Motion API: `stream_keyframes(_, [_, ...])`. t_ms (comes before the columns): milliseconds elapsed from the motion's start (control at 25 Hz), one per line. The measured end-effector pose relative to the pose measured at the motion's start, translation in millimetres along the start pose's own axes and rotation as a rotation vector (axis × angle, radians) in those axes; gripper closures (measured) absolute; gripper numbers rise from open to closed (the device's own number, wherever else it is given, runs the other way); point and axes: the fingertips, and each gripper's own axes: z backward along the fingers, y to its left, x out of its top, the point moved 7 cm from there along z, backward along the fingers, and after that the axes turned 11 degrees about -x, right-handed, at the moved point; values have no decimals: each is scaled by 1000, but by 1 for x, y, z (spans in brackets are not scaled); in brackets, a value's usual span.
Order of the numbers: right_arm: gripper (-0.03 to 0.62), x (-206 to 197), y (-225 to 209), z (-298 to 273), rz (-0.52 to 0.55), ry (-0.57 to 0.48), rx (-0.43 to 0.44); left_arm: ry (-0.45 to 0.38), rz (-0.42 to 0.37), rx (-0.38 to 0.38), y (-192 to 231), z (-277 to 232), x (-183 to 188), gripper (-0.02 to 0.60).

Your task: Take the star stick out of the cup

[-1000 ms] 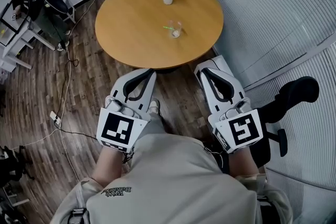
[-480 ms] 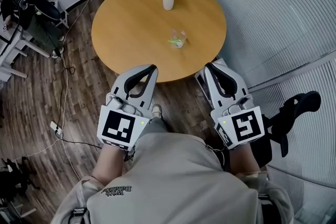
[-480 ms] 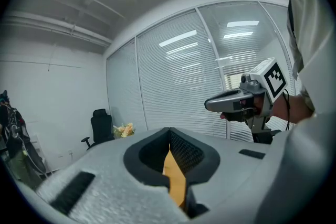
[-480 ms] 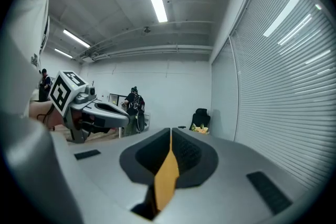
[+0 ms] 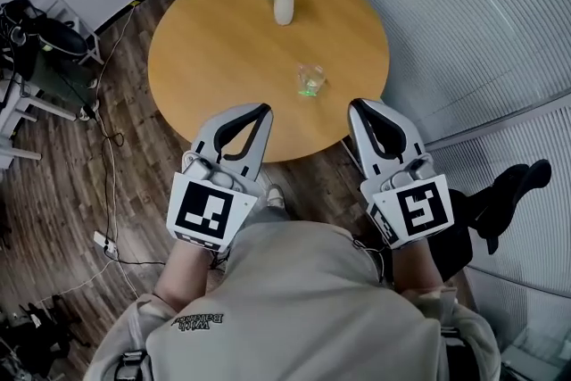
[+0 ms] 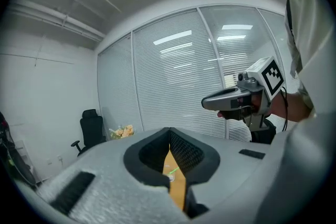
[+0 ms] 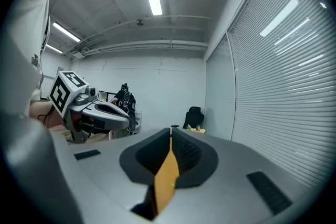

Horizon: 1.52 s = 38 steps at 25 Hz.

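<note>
Honey-coloured wood, smooth and matt, forms the round table (image 5: 232, 58). At its near edge hang the grey, rounded left gripper (image 5: 260, 110) and right gripper (image 5: 357, 105), each with ribbed black pads closed tip to tip on nothing. A slim white vase (image 5: 283, 6) of pale flowers stands at the far side; nearer, a small clear cup (image 5: 311, 79) holds the thin green star stick (image 5: 308, 89), well apart from both grippers.

The thin star stick (image 5: 309, 89) in the clear glass cup (image 5: 312, 76) is glowing green; the round wooden table (image 5: 223, 58) is showing orange-brown.
</note>
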Motion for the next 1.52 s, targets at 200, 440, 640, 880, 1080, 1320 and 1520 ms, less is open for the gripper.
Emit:
stream_keyframes(200, [562, 4, 3, -28, 1, 0, -45, -1, -18, -45, 31, -10, -5, 560])
stream_keyframes(440, [562, 3, 6, -43, 2, 19, -68, -6, -26, -61, 52, -11, -7, 559])
stream_keyframes(640, [562, 1, 1, -53, 5, 29, -73, -12, -14, -57, 63, -17, -8, 558])
stream_keyframes(880, [562, -5, -22, -61, -17, 39, -47, -2, -6, -29, 70, -37, -3, 558])
stream_keyframes(1080, [563, -12, -37, -64, -50, 46, -25, -1, 48, -7, 65, -49, -4, 559])
stream_keyframes(1320, [563, -22, -49, -62, -64, 63, -3, 5, 51, 12, 55, -59, 1, 559])
stream_keyframes(1520, [563, -27, -58, -65, -74, 59, -1, 87, -16, 16, 58, -68, -9, 558])
